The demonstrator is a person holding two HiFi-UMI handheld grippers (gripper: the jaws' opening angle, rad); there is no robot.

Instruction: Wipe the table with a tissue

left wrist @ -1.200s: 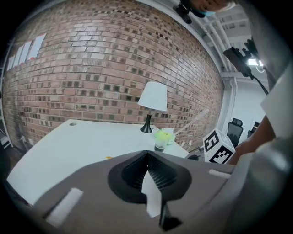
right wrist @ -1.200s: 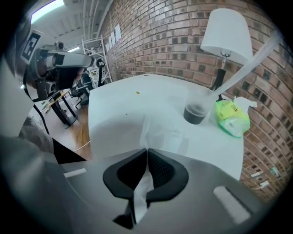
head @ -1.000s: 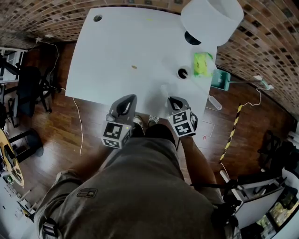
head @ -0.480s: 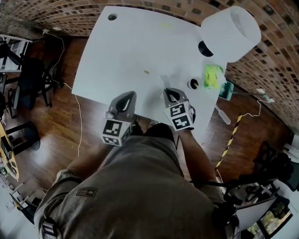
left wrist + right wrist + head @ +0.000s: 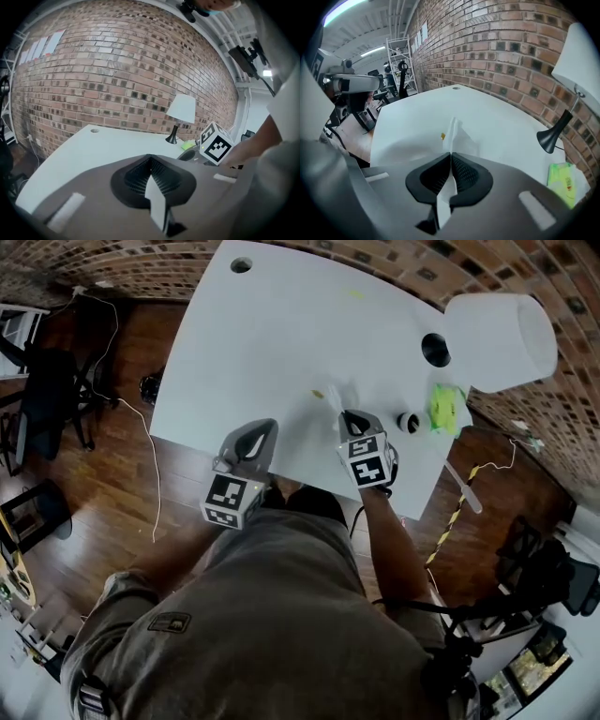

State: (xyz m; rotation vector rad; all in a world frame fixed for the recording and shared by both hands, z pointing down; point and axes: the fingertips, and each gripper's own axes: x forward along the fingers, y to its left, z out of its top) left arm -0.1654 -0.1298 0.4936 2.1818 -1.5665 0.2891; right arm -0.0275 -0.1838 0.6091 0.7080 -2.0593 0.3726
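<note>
**Tissue gripped, wipe about to begin**
The right tongs (image 5: 451,158) are clamped on the white tissue (image 5: 458,137). Its loose end reaches out over the near part of the white surface (image 5: 281,324), close to a small yellowish spot (image 5: 317,394). The left tongs (image 5: 150,161) are pressed together at the near edge. The next move likely calls for lowering the tissue flat and sweeping it across the spot.

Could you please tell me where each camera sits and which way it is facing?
Head view: on the person's head, looking steeply down on the table, shorts, left gripper, right gripper.
Left gripper view: on that gripper, across the table toward the brick wall; shut jaws.
Right gripper view: along the table; jaws pinching the tissue.
Shared: the lamp.
</note>
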